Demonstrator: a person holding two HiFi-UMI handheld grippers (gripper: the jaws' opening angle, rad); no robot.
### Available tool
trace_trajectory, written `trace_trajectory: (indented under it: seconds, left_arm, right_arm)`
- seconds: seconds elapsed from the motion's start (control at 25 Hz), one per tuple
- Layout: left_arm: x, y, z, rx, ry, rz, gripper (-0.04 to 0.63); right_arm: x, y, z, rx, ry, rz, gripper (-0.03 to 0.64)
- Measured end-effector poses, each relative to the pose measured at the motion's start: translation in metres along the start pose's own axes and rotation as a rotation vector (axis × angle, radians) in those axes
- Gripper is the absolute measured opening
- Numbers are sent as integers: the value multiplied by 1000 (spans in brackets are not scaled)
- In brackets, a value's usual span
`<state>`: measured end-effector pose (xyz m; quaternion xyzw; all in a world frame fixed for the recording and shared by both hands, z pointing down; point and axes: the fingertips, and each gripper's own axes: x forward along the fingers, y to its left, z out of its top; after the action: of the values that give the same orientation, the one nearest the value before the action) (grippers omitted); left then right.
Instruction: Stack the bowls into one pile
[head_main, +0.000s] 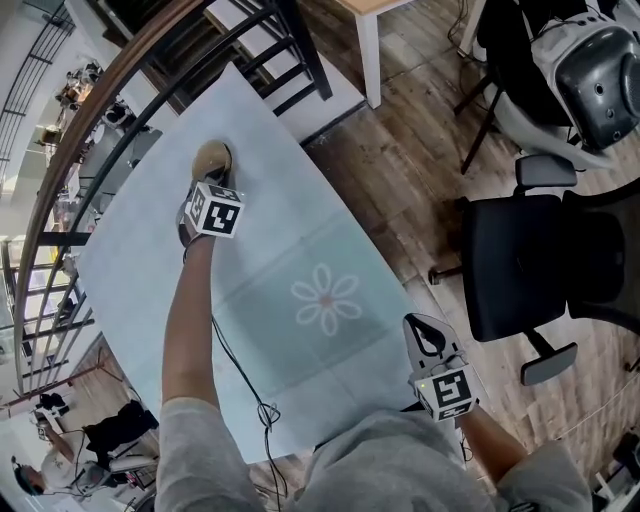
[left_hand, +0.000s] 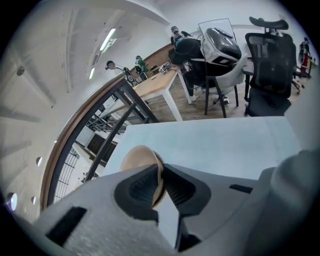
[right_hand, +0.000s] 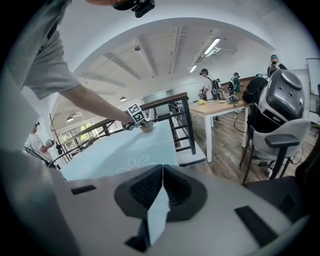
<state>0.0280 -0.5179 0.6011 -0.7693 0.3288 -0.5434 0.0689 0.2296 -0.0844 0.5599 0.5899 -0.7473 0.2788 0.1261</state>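
A tan bowl (head_main: 211, 158) is at the far end of the table's pale blue cloth (head_main: 300, 230). My left gripper (head_main: 214, 180) reaches out to it and is shut on its rim. In the left gripper view the bowl (left_hand: 139, 159) stands on edge between the pads of that gripper (left_hand: 161, 182). I cannot tell whether more bowls are nested in it. My right gripper (head_main: 420, 325) hovers at the table's near right edge, shut with nothing in it. The right gripper view shows the closed jaws of this gripper (right_hand: 162, 172), with the bowl (right_hand: 146, 127) far off.
A black office chair (head_main: 520, 265) stands right of the table, close to my right gripper. A black railing (head_main: 150, 110) runs along the table's far left side. A black cable (head_main: 250, 395) trails over the near edge. A white table leg (head_main: 368, 50) stands beyond.
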Motion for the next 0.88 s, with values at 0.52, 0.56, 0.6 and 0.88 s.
trace_trajectory:
  seconds: [0.52,0.56,0.6,0.88]
  left_arm:
    - [-117,-22,22,-181,-320,134,50]
    - [-139,-32,18,-200,-352,147,41]
    - [-161,-44,11,-221,-383,160,32]
    - [-347,-147,-69,-514,-509,201,20]
  right_arm:
    - [-15,1,26,-62,-82,39,28]
    - [-18,1,28,-78,-87,41,28]
    - [-21,1,30,-95,-92,43,28]
    - [-47,45,57,-159,-149,95,28]
